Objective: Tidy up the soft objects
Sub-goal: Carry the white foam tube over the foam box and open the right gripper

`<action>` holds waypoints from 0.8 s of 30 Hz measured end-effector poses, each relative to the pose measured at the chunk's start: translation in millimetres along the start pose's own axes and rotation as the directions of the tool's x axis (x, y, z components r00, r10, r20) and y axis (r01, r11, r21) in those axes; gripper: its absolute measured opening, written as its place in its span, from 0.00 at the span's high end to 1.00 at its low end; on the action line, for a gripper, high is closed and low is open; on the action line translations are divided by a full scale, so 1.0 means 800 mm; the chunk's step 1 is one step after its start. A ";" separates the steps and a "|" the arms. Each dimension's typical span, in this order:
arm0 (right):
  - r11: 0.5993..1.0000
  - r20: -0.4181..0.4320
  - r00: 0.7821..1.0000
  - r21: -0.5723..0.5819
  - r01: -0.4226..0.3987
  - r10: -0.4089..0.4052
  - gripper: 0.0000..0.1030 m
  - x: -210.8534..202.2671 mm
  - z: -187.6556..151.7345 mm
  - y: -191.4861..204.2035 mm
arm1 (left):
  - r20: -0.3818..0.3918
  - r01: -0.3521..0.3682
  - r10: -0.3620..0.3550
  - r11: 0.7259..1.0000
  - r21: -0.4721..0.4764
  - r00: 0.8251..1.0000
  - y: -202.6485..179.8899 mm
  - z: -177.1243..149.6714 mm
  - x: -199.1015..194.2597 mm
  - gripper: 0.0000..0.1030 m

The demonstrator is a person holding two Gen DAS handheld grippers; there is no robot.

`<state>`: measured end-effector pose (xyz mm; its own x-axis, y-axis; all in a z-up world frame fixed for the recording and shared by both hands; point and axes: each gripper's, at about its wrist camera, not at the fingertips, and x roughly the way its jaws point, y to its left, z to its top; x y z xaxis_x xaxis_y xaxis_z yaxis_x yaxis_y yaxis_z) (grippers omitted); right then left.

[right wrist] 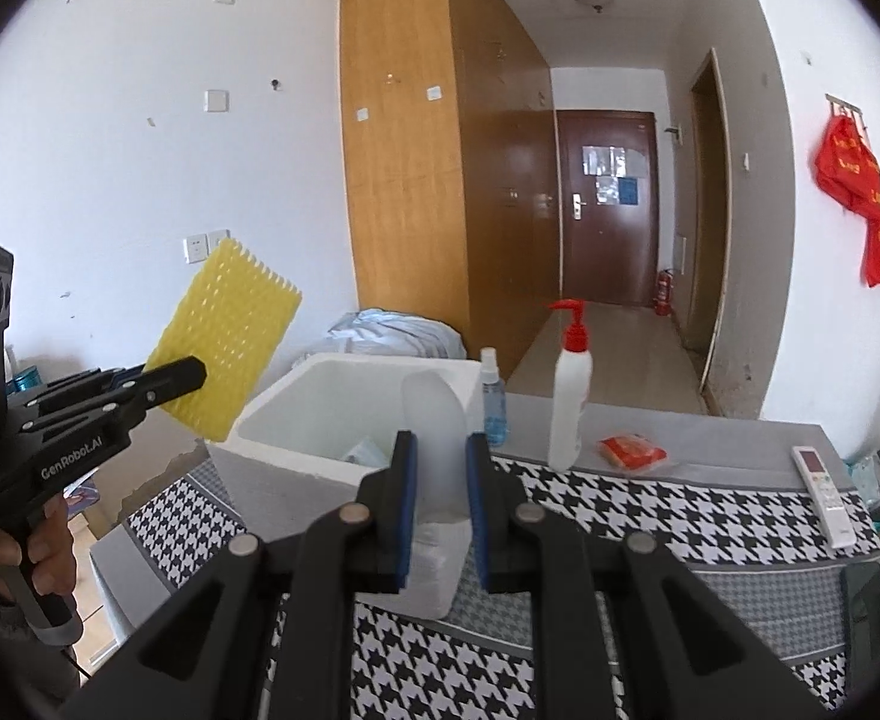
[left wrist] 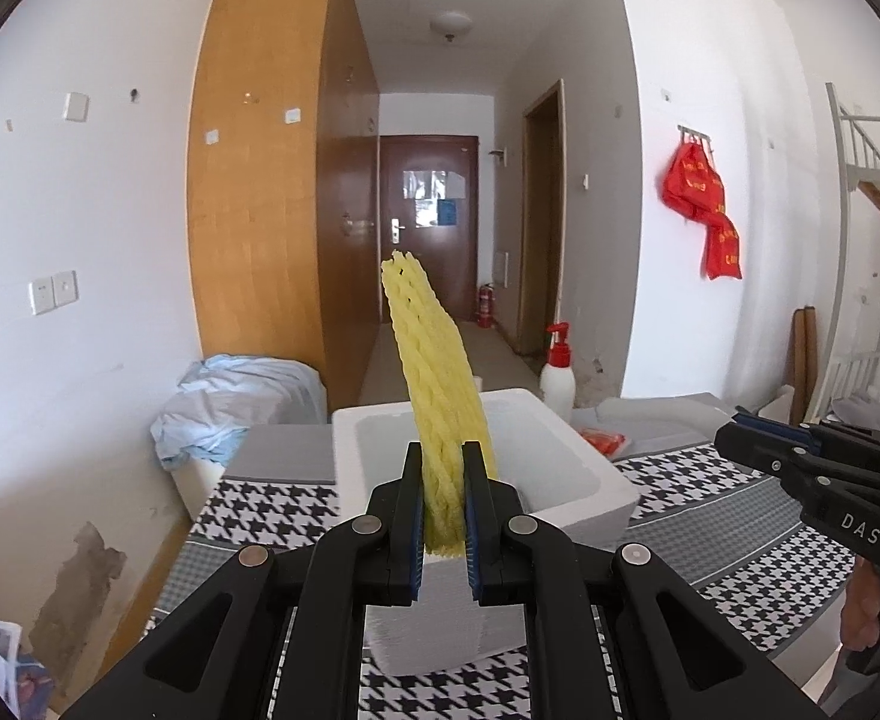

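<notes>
The left gripper [right wrist: 191, 369] is clamping a yellow foam net sleeve [left wrist: 440, 396] between its pads, holding it in the air above the near left rim of a white foam box [right wrist: 272, 420]. The box is sitting at the left end of a houndstooth-covered worktop [right wrist: 649, 504]. The right gripper [right wrist: 440, 498] is pinching a translucent white soft piece [right wrist: 434, 420] in narrow jaws over the box's near wall. Further right, a small blue spray bottle [right wrist: 492, 396], a white pump bottle [right wrist: 570, 396], an orange packet [right wrist: 631, 451] and a remote control [right wrist: 823, 492] are lining the worktop's far edge toward its right end
</notes>
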<state>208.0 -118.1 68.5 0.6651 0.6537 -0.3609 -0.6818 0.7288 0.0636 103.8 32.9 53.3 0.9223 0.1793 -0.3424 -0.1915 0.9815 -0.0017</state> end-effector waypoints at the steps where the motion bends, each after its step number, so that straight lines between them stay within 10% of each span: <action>1: 1.000 0.001 1.000 -0.002 -0.004 0.004 0.81 0.001 0.000 0.002 | 0.000 -0.007 0.007 1.000 -0.003 1.000 0.003 -0.001 -0.002 0.89; 24: 0.997 -0.014 0.998 -0.032 -0.068 0.068 0.81 0.029 0.008 0.037 | -0.023 -0.101 0.099 0.993 -0.059 0.995 0.052 -0.019 -0.022 0.89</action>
<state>205.6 -80.3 68.1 0.6128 0.6987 -0.3692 -0.7350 0.6756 0.0587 74.5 69.7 45.0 0.8907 0.2745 -0.3623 -0.3028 0.9528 -0.0226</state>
